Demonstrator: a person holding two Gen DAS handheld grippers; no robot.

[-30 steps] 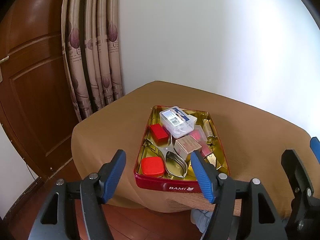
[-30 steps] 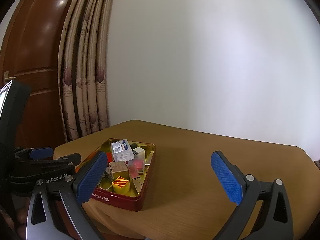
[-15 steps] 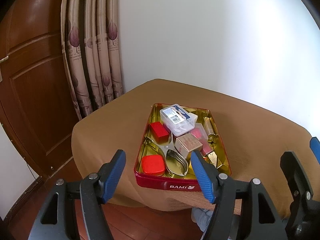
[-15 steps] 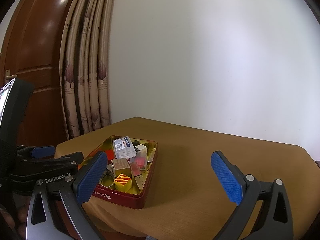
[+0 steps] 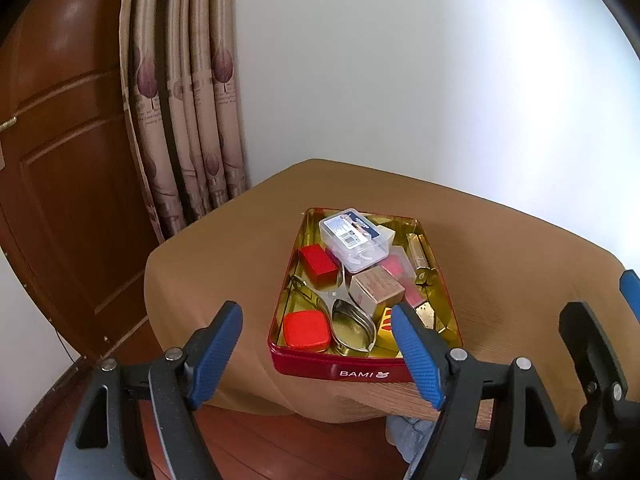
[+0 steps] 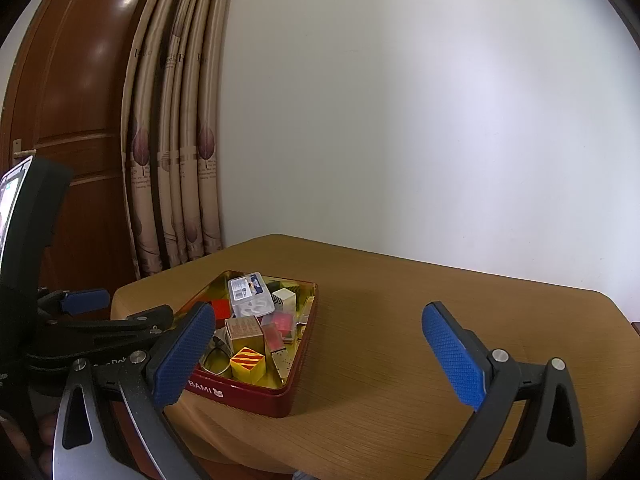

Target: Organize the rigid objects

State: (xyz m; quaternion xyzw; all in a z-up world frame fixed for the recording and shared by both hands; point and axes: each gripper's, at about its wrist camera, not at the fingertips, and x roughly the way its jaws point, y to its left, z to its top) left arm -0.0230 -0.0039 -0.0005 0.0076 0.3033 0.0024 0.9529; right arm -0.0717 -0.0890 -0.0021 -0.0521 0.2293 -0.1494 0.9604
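A red tin [image 5: 344, 372] marked BAMI, gold inside, sits near the front left corner of the brown table [image 5: 520, 280]. It holds a clear plastic box [image 5: 356, 240], a red block [image 5: 318, 262], a rounded red case [image 5: 306, 330], a tan carton [image 5: 376, 290], metal clippers [image 5: 348, 320] and a gold tube [image 5: 418, 256]. The right wrist view shows the tin [image 6: 248, 394] with a yellow, red-striped cube [image 6: 248, 364]. My left gripper [image 5: 315, 310] hovers short of the tin, its jaws opening with nothing between them. My right gripper [image 6: 318, 314] stands open and empty over bare table.
A patterned curtain [image 5: 192, 120] and a wooden door [image 5: 60, 160] stand left of the table, with a white wall behind. The table's front edge lies just under the tin. A phone screen [image 6: 10, 196] rides on the left gripper's body.
The left gripper's jaws have spread slightly wider. Both grippers and the tin stay where they were.
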